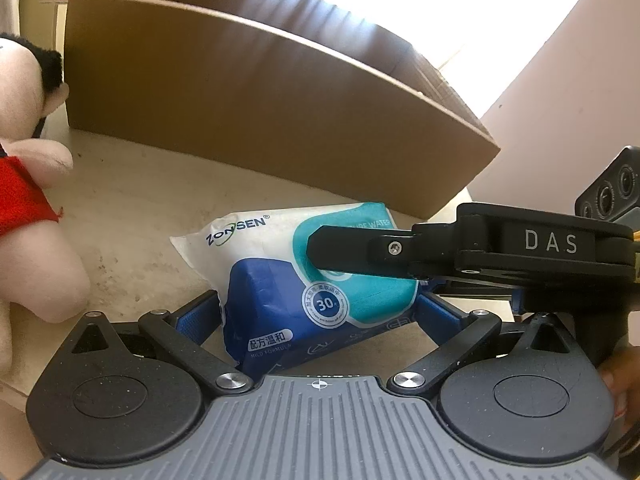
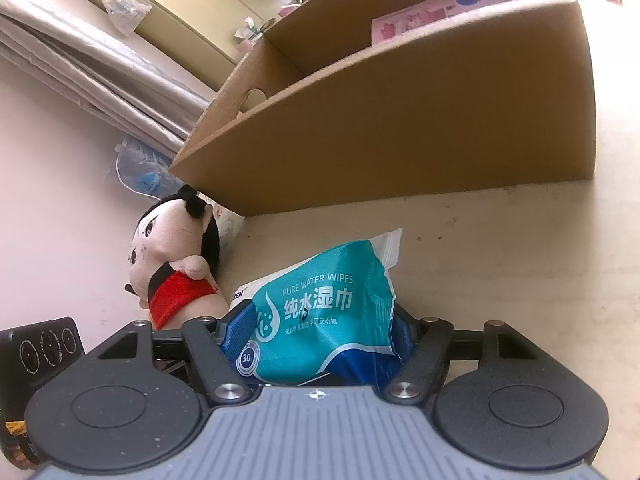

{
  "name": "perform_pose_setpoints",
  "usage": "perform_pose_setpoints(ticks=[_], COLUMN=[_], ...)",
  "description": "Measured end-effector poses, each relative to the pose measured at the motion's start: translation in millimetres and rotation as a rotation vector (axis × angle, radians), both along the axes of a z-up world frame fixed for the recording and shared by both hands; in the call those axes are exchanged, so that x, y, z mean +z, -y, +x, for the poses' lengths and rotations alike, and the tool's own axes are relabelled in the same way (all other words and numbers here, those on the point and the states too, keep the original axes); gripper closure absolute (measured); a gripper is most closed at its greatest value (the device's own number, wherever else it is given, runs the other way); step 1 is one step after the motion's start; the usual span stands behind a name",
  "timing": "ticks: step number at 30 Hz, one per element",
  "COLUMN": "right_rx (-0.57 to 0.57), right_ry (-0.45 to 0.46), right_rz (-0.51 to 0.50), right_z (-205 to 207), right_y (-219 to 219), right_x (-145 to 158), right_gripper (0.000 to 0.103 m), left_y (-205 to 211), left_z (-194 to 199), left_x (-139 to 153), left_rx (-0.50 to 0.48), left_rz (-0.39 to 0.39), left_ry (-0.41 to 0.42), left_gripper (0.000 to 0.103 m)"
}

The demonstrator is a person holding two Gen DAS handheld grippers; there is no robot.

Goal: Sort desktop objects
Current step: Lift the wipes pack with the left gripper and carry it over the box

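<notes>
Wipes pack (image 2: 320,312): teal upper panel with white lettering, deep blue lower panel bearing a round blue-and-white badge, white crimped ends with a blue and green brand mark. Plush doll (image 2: 176,264): pale peach body, black hair, red bib; cardboard box (image 1: 248,92): plain brown inside and out, with a pink printed sheet (image 2: 444,12) carrying a blue dot visible within. Bench (image 2: 500,260): cream with small dark specks; left tongs (image 1: 318,312) and right tongs (image 2: 322,330): black links, blue ribbed pads, grey ridged housing.
</notes>
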State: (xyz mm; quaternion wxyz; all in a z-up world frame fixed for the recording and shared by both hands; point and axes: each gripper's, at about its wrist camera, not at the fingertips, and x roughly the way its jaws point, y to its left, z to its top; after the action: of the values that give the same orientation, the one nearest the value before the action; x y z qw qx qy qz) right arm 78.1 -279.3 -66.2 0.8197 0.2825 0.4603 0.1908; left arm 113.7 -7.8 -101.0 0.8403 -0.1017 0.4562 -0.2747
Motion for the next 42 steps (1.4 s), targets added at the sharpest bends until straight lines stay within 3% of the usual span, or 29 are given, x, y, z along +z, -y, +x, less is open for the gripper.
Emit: perform_pose_setpoints(ticks=[11, 17, 19, 21, 25, 30, 42], right_rx=[0.017, 0.029, 0.030, 0.030, 0.027, 0.016, -0.021], right_ry=[0.073, 0.140, 0.160, 0.178, 0.201, 0.214, 0.222], right_rz=[0.006, 0.009, 0.010, 0.013, 0.019, 0.028, 0.035], right_z=[3, 10, 14, 18, 29, 42, 83], right_y=[-13, -20, -22, -24, -25, -23, -9], right_x=[34, 63, 72, 80, 94, 103, 115], right_gripper=[0.032, 0.032, 0.032, 0.032, 0.032, 0.033, 0.033], left_y=[-16, -55, -30, -38, -8, -4, 17], left_z=[-19, -34, -27, -31, -14, 14, 50], left_x=[30, 60, 60, 70, 89, 77, 88], left_rx=[0.026, 0.041, 0.047, 0.051, 0.059, 0.059, 0.039], left_rz=[-0.003, -0.004, -0.006, -0.010, -0.010, -0.009, -0.011], left_ry=[0.078, 0.150, 0.174, 0.196, 0.231, 0.260, 0.295], left_gripper=[0.001, 0.001, 0.001, 0.001, 0.001, 0.001, 0.001])
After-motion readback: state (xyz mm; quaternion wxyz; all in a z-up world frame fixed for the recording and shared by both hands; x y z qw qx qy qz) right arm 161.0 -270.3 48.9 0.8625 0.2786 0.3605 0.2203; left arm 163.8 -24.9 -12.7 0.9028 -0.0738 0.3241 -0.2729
